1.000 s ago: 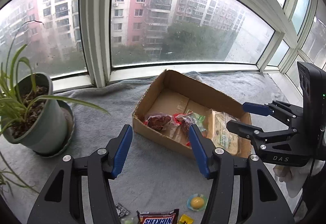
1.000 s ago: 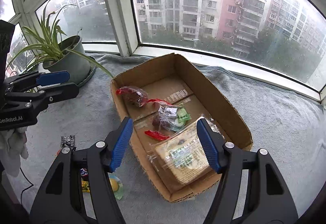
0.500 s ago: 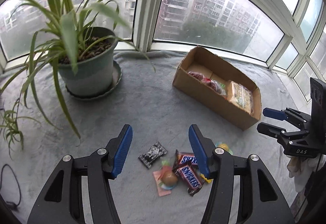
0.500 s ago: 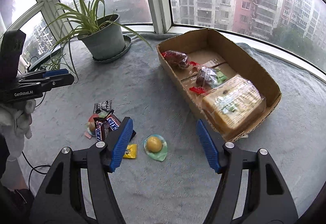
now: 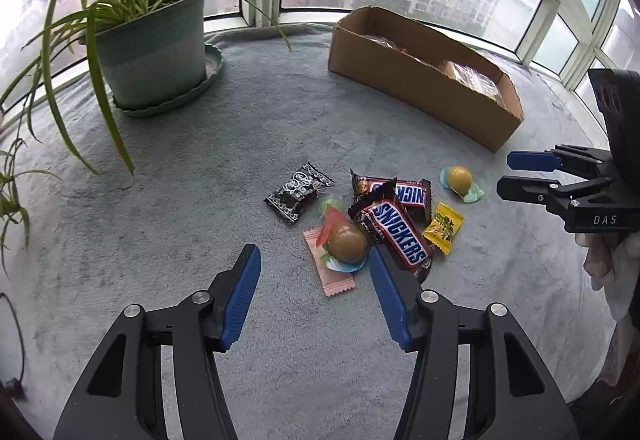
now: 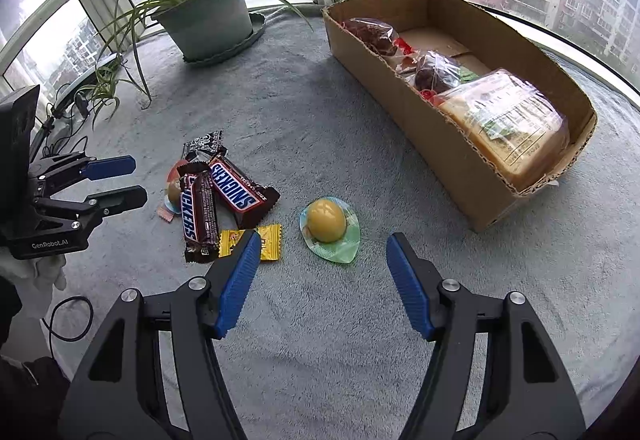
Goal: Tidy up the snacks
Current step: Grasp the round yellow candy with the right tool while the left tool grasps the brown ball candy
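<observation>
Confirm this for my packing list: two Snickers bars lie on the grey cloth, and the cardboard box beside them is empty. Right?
Not quite. The two Snickers bars do lie on the grey cloth, but the cardboard box is not empty: the right wrist view shows a wrapped cake and two clear snack bags inside it.

Left gripper (image 5: 312,264) (closing, nothing between) hangs over loose snacks (image 5: 394,216) near box (image 5: 420,88).

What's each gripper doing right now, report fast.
Left gripper: jaws closing, nothing gripped, above the jelly cup.
Right gripper: open, empty, above the yellow jelly cup.
</observation>
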{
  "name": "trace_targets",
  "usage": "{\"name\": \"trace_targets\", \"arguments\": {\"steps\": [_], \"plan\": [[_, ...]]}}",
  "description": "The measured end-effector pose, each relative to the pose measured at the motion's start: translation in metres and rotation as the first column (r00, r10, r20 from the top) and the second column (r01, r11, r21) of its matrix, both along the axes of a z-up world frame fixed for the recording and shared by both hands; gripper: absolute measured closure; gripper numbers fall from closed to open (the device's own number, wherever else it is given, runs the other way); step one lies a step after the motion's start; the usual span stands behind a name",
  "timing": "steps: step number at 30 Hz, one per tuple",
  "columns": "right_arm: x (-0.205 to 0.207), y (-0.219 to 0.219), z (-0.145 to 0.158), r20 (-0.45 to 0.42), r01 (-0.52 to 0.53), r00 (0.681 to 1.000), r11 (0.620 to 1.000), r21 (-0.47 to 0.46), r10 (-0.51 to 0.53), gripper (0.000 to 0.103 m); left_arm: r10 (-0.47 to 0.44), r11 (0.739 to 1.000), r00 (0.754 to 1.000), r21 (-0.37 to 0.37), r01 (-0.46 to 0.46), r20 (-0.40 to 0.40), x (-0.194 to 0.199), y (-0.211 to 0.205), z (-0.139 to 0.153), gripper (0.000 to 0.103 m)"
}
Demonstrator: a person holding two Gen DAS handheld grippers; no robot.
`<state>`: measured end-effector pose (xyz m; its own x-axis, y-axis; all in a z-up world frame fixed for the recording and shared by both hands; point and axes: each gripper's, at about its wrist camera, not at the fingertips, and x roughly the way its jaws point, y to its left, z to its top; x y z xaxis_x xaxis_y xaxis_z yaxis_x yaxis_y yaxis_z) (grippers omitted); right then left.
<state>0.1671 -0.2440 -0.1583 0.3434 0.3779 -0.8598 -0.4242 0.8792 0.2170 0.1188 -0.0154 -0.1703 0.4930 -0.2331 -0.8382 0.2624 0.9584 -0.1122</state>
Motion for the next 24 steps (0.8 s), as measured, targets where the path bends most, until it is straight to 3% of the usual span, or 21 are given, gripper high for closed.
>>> {"name": "trace_targets", "arguments": {"steps": [4, 11, 19, 24], "plan": [[0.004, 0.005, -0.007, -0.011, -0.007, 1.000, 1.000, -0.009, 0.007, 0.049, -0.019, 1.000, 1.000, 0.006, 0.019, -0.009, 0.002, -0.002, -0.008, 0.055], [0.014, 0.015, -0.015, -0.020, -0.021, 1.000, 0.999, -0.033, 0.020, 0.060, -0.040, 0.999, 0.999, 0.022, 0.040, -0.012, 0.004, -0.004, -0.017, 0.062], [0.022, 0.024, -0.022, -0.034, -0.046, 0.998, 0.998, -0.052, 0.044, 0.063, -0.083, 0.996, 0.996, 0.026, 0.084, -0.015, 0.013, -0.014, -0.021, 0.063], [0.023, 0.030, -0.026, -0.039, -0.062, 0.997, 0.995, -0.073, 0.059, 0.067, -0.101, 0.995, 0.994, 0.019, 0.102, -0.033, 0.018, -0.019, -0.029, 0.069]]}}
